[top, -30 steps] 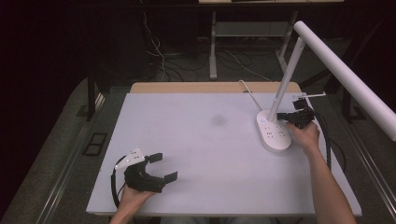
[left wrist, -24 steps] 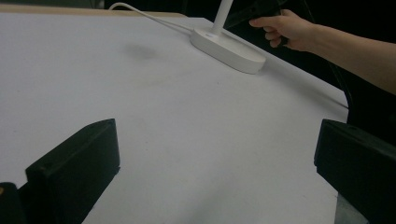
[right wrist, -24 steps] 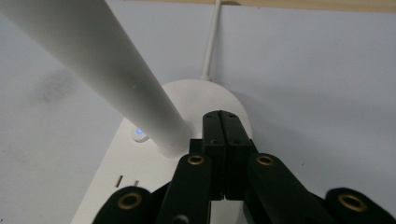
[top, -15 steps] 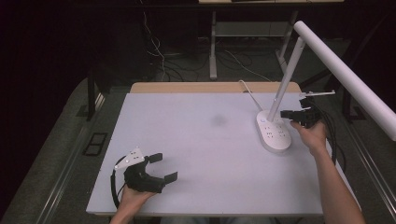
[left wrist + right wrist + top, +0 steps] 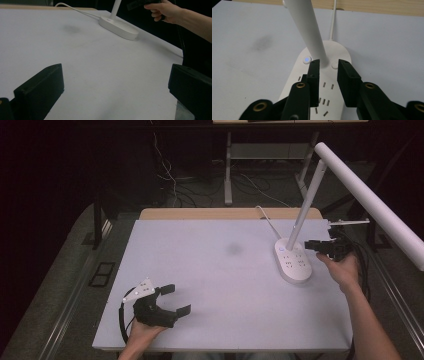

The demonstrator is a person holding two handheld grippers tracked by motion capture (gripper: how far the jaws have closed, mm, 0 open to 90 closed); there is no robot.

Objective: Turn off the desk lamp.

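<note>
Approaching the desk lamp (image 5: 292, 262), which is standing at the worktop's (image 5: 220, 270) far right, we are holding the right claw (image 5: 328, 75) just above its socketed base, jaws parted narrowly near the stem (image 5: 308, 27), seemingly lining up on a button (image 5: 307, 60). We are resting the left claw (image 5: 172, 300) well apart from the lamp, spread wide and empty.

My right gripper (image 5: 314, 244) has lifted off the lamp base (image 5: 294, 262) over the last sec & pulled back toward the table's right edge; hand (image 5: 341, 270) now sits out past the base, jaws pointing at the stem (image 5: 306, 211) w/ a narrow gap.
</note>
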